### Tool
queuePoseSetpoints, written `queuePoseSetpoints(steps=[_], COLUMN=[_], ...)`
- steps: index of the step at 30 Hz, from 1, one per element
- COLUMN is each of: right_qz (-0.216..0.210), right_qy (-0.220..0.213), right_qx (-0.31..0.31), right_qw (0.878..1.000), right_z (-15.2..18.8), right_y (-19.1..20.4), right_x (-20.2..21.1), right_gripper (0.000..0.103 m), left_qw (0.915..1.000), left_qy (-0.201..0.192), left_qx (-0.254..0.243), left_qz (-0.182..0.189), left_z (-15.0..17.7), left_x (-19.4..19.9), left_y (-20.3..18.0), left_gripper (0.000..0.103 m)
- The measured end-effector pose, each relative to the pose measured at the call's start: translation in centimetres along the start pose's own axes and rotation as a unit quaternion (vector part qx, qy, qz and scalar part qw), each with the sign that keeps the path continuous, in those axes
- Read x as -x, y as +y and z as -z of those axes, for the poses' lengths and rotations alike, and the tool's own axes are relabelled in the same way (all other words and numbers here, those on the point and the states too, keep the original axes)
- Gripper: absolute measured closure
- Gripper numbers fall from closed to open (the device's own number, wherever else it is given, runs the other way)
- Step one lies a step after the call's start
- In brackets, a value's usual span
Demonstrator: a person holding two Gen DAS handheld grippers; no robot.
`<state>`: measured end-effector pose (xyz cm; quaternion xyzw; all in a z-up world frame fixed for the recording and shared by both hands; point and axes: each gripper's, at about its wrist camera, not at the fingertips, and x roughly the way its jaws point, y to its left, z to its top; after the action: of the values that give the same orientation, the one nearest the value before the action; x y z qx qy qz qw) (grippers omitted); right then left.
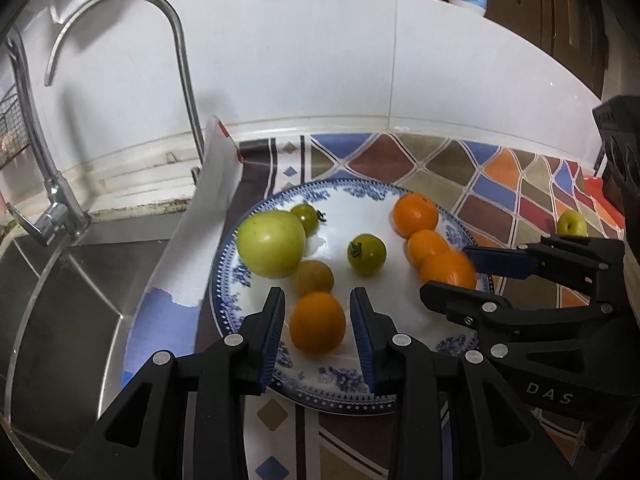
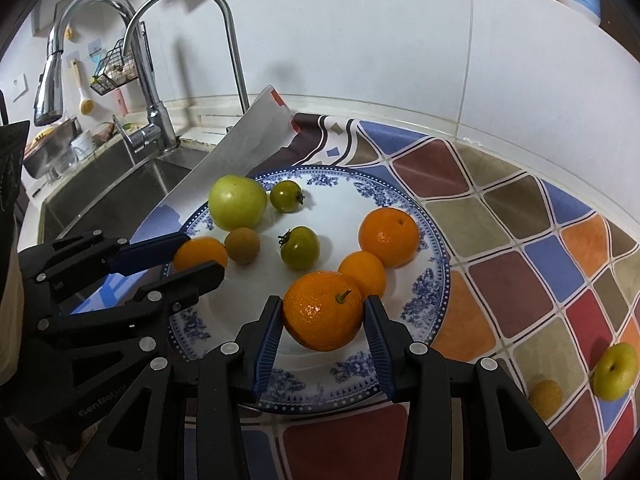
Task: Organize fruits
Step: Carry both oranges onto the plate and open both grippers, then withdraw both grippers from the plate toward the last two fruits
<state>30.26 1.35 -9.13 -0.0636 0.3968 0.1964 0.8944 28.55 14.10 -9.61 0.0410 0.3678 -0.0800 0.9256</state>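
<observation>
Fruits lie gathered on a blue-and-white plate that sits on a patterned mat beside a steel sink. On the plate: 1 large green apple, 2 small green tomatoes, a brownish round fruit and 4 oranges.

Left gripper has its fingers spread on either side of a small orange at the plate's near-left edge — gaps show on both sides, so the pads are not touching it. Right gripper pinches a larger orange, stem up, with both blue pads pressed against its sides. Just behind that one sits another orange, touching it, and beyond that the last orange.

Off the plate, on the mat well to the right, lie a small yellow-green fruit and, near it, a small brownish one. A white sheet leans between plate and sink, its lower edge just beside the plate's rim — whether it touches, I cannot tell. 2 chrome faucets rise over the sink.
</observation>
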Motion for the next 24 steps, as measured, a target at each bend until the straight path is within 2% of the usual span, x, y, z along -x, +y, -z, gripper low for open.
queuePoseSetpoints(steps=[3,11,18,20,24], right_qz=[0.004,0.022,0.029,0.033,0.048], right_qy=[-0.008,-0.030,-0.047,-0.054,-0.069], right_qx=[-0.010,-0.013,-0.026,-0.028,-0.036], right_qw=[1.000,0.999,0.998,0.998,0.996], right_z=[-0.1,-0.1,1.0,1.3,2.0], right_y=[-0.2,-0.3,-0.7,-0.9,-1.4], right_x=[0.6,3.3,6.5,7.5,9.6], right_gripper=[0.051,0.050,0.048,0.048,0.040], left_qw=[0.9999,0.9993,0.9984,0.9984,0.9976], left_qy=[-0.008,-0.029,-0.052,-0.053,-0.063], left_qx=[0.004,0.012,0.006,0.005,-0.001], left_qz=[-0.008,-0.021,-0.021,-0.020,-0.028], left_z=[-0.2,-0.6,-0.6,-0.5,-0.4], left_x=[0.8,3.5,6.1,6.8,8.1], left_y=[0.1,-0.2,-1.7,-2.3,-3.3], left_gripper=[0.063,0.048,0.039,0.034,0.026])
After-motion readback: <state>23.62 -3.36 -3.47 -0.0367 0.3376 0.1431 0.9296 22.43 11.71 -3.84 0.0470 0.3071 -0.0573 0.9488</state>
